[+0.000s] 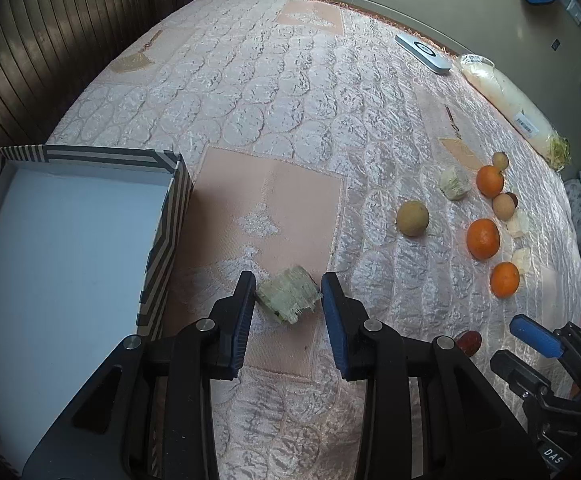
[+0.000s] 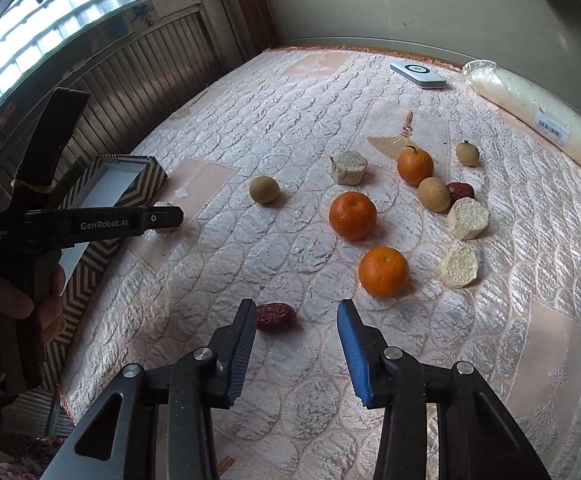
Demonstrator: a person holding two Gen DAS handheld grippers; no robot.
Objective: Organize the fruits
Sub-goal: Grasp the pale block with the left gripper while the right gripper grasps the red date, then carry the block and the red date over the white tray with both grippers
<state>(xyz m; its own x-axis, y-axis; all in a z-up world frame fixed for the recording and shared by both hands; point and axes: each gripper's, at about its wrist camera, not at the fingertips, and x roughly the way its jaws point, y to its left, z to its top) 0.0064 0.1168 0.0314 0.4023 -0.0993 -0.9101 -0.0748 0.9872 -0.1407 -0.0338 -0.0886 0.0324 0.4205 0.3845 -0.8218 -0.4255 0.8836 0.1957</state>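
A quilted bedspread [image 2: 250, 128] covers the bed. On it lie a striped box [image 1: 170, 216] at left, oranges [image 2: 352, 215], pale chunks [image 2: 467, 217], round brown fruits [image 2: 264, 189] and dates [image 2: 274, 316] at right, and a flat white device [image 2: 417, 73] far off.

black gripper [image 1: 289, 294], blue ribbed pads, silver screws.

White flat device [image 2: 417, 74], plastic-wrapped roll [image 2: 538, 116], perhaps foam, on quilt [image 2: 290, 120].

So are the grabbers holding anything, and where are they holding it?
The left gripper pinches the pale green chunk by its two opposite sides, while it lies on the bedspread. The right gripper holds nothing; the red date lies loose in front of it.
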